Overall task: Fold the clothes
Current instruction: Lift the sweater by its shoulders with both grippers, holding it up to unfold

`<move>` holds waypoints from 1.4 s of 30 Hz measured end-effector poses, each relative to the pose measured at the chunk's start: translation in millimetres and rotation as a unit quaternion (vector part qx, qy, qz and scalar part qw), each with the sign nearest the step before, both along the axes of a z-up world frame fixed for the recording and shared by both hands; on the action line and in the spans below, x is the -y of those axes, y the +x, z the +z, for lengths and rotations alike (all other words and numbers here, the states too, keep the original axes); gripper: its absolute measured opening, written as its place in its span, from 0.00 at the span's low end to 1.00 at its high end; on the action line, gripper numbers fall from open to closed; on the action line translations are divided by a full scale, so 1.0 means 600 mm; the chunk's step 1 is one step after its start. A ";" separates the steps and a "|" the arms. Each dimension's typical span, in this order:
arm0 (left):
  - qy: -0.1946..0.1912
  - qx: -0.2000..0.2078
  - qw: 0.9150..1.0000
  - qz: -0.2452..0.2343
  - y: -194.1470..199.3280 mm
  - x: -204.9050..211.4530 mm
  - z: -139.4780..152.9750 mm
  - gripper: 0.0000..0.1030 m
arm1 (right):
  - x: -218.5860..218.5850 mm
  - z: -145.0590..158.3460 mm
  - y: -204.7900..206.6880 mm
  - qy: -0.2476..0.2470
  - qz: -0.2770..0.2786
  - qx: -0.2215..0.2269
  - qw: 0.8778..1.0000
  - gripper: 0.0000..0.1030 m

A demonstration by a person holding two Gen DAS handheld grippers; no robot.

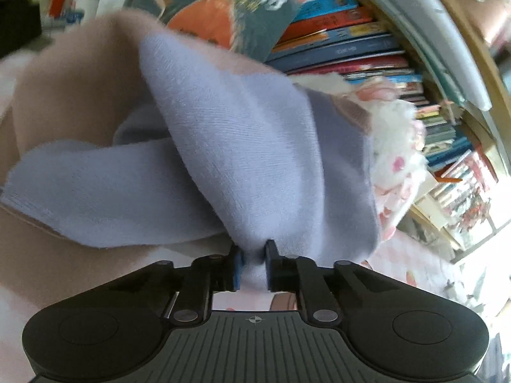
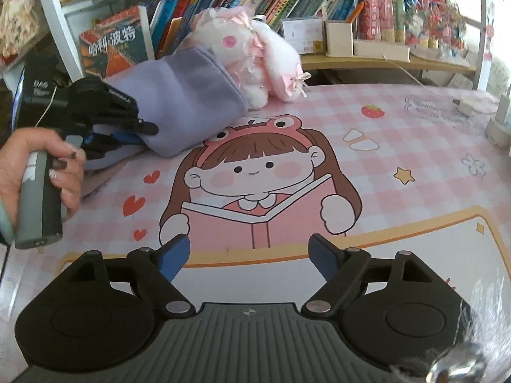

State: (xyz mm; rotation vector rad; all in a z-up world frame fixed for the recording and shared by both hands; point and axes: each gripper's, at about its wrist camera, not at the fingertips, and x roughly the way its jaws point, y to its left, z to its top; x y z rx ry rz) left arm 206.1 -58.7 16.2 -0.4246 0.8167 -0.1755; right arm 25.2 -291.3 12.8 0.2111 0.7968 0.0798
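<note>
1. Left wrist view: the left gripper [image 1: 254,263] is pinched nearly closed on a fold of the lilac garment [image 1: 242,146], which bunches up right in front of the camera (its outer side looks beige-pink). Books [image 1: 348,48] stand behind it.
2. Right wrist view: the right gripper [image 2: 249,260] stands wide apart, holding nothing, over the cartoon-print table mat [image 2: 399,146]. The garment lies at the mat's far left, touching a plush toy [image 2: 252,54]; a hand [image 2: 38,172] holds the left gripper there.

My left gripper [image 1: 254,265] is pinched tight on the lilac garment [image 1: 230,146]; my right gripper [image 2: 250,257] hangs spread wide, well apart from that garment.
</note>
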 end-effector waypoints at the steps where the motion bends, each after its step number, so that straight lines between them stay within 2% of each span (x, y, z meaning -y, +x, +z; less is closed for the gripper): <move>1: 0.012 0.018 1.000 -0.009 -0.020 0.003 0.015 0.07 | 0.007 0.000 0.002 0.009 0.003 -0.001 1.000 0.78; 4: 0.041 0.078 0.996 -0.033 -0.088 0.003 0.065 0.06 | 0.028 -0.004 0.013 0.052 0.011 -0.005 0.999 0.78; 7: 0.030 0.095 0.995 -0.027 -0.153 -0.017 0.096 0.05 | 0.039 -0.007 0.025 0.103 0.021 -0.012 0.994 0.78; 10: 0.028 0.082 0.996 -0.009 -0.216 -0.036 0.099 0.05 | 0.042 -0.011 0.034 0.149 0.037 -0.020 0.988 0.78; 15: 0.026 0.042 0.999 0.023 -0.300 -0.048 0.072 0.05 | 0.032 -0.020 0.039 0.213 0.069 -0.036 0.974 0.78; 18: 0.017 0.015 0.999 0.044 -0.342 -0.050 0.056 0.05 | 0.027 -0.028 0.037 0.231 0.081 -0.056 0.968 0.78; 22: 0.030 -0.009 0.997 0.070 -0.377 -0.056 0.038 0.05 | 0.016 -0.035 0.029 0.226 0.098 -0.072 0.966 0.78; 27: 0.060 0.001 0.996 0.059 -0.398 -0.052 0.046 0.08 | 0.015 -0.042 0.015 0.226 0.104 -0.085 0.965 0.75; 29: 0.095 0.007 0.994 0.060 -0.405 -0.042 0.055 0.12 | 0.017 -0.042 0.010 0.221 0.106 -0.085 0.966 0.72; 31: 0.135 0.013 0.989 0.063 -0.412 -0.031 0.063 0.14 | 0.018 -0.043 0.008 0.217 0.106 -0.086 0.967 0.66; 33: 0.188 0.033 0.981 0.040 -0.424 -0.007 0.072 0.24 | 0.018 -0.046 0.007 0.221 0.106 -0.092 0.965 0.54; 34: 0.216 0.043 0.975 0.025 -0.430 0.006 0.077 0.26 | 0.019 -0.048 0.007 0.224 0.106 -0.096 0.964 0.48; 36: 0.260 0.069 0.963 -0.027 -0.447 0.038 0.082 0.40 | 0.021 -0.052 0.007 0.231 0.104 -0.104 0.962 0.44; 37: 0.276 0.080 0.956 -0.057 -0.455 0.055 0.082 0.46 | 0.023 -0.054 0.008 0.235 0.102 -0.108 0.961 0.36; 38: 0.289 0.088 0.950 -0.083 -0.461 0.071 0.080 0.54 | 0.024 -0.056 0.009 0.240 0.100 -0.113 0.959 0.20; 39: 0.302 0.094 0.943 -0.106 -0.464 0.089 0.077 0.57 | 0.027 -0.059 0.010 0.251 0.098 -0.119 0.956 0.15; 40: 0.316 0.100 0.935 -0.127 -0.465 0.108 0.074 0.58 | 0.031 -0.061 0.012 0.264 0.096 -0.123 0.952 0.11; 42: 0.338 0.109 0.922 -0.156 -0.465 0.142 0.066 0.68 | 0.041 -0.053 0.011 0.313 0.100 -0.110 0.938 0.10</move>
